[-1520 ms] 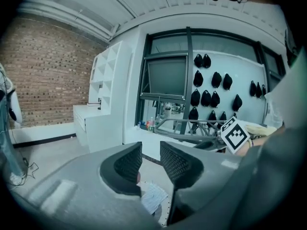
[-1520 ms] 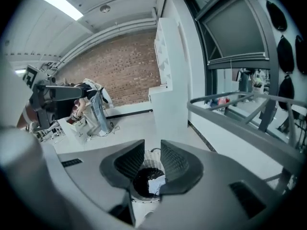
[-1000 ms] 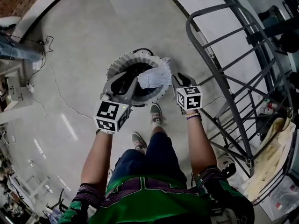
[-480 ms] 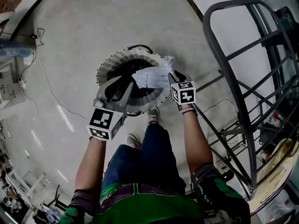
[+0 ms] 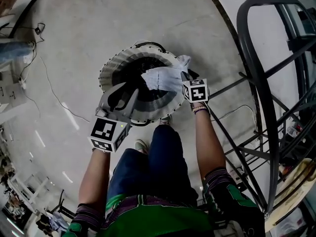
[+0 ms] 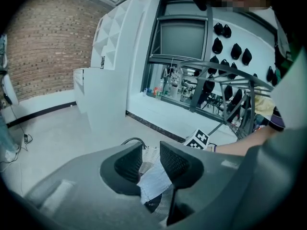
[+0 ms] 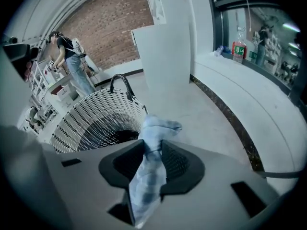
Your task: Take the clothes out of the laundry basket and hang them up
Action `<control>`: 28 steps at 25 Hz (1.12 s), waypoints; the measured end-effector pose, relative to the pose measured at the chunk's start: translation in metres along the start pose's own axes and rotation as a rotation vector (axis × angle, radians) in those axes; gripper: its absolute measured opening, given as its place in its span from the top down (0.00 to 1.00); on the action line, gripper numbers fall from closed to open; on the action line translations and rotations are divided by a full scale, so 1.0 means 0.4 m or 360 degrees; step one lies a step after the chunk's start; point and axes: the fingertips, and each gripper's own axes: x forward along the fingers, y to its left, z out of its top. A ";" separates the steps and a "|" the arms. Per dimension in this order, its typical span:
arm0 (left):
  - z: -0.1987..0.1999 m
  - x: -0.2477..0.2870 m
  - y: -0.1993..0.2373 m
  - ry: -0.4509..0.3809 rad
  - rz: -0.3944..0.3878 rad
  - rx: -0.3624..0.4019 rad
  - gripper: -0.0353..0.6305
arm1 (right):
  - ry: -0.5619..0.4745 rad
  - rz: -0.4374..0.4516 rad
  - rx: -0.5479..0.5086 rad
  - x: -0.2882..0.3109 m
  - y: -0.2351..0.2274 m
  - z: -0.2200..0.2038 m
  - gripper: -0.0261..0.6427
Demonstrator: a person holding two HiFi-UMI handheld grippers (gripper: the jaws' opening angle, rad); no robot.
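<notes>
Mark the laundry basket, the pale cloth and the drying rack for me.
laundry basket (image 5: pixel 106 73), head view, left woven rim.
pale cloth (image 7: pixel 156 126), right gripper view, bunched upper end.
drying rack (image 5: pixel 241 21), head view, curved top bar.

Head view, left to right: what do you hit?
Floor cable → left hand-held gripper → pale blue cloth → right hand-held gripper, its jaws having just been opening with the cloth between them → metal rack.

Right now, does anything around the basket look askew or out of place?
Only the pale blue garment: it is twisted into a tight bunch in the right gripper, whose jaws have just been opening, and the rest sprawls across the mouth of the laundry basket. The laundry basket itself stands upright.
</notes>
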 end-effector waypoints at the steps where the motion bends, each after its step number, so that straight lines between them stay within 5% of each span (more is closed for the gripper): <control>1: -0.003 0.002 0.004 0.0002 0.0000 -0.0010 0.76 | 0.0003 0.0006 -0.0001 0.008 0.001 0.000 0.80; 9: -0.003 -0.003 0.025 -0.0003 -0.0011 -0.0082 0.76 | 0.0009 -0.0003 0.0004 0.044 0.001 0.013 0.80; 18: 0.061 -0.032 0.020 0.0001 -0.0048 -0.0133 0.77 | 0.0099 -0.0054 -0.0075 -0.028 0.013 0.026 0.84; 28: 0.119 -0.143 0.015 -0.0053 -0.0036 -0.0127 0.77 | 0.0017 -0.0098 -0.0100 -0.158 0.059 0.076 0.90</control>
